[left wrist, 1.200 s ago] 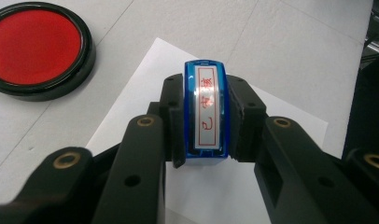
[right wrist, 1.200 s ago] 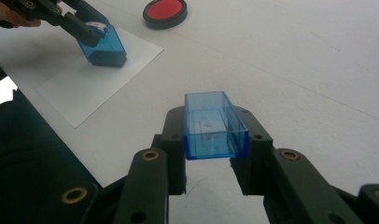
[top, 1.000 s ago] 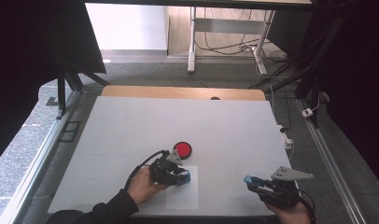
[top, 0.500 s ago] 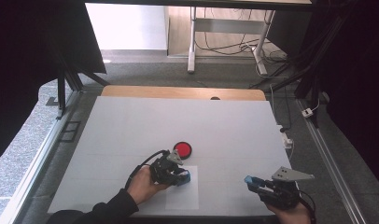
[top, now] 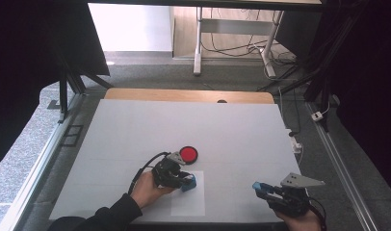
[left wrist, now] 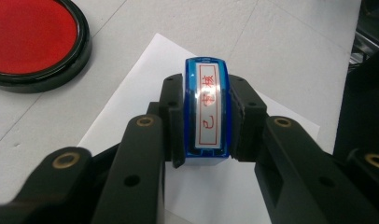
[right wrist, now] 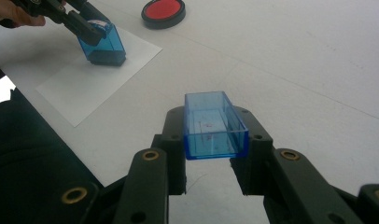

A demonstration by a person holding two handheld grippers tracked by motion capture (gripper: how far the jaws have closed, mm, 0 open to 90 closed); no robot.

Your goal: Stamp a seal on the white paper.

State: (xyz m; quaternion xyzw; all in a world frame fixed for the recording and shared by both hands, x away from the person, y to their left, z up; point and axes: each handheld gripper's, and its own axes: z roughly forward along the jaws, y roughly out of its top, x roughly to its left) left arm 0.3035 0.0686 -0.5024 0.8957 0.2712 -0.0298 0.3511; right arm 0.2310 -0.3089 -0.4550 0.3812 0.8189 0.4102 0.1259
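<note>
Two grippers, each clamped on a blue plastic part, over a white table.

On the sheet of white paper [top: 188,202] lying at the near edge of the table [top: 136,130], the left gripper [top: 183,182] grips a blue stamp [left wrist: 207,109] between its jaws; the stamp's base rests on the paper's far end, and its top label carries red characters in a red frame. Just beyond the paper's far edge sits a round red ink pad [top: 188,154] in a black rim. Well to the right of the paper, the right gripper [top: 262,188] holds the stamp's clear blue cap [right wrist: 213,123], open side up, off the paper.
</note>
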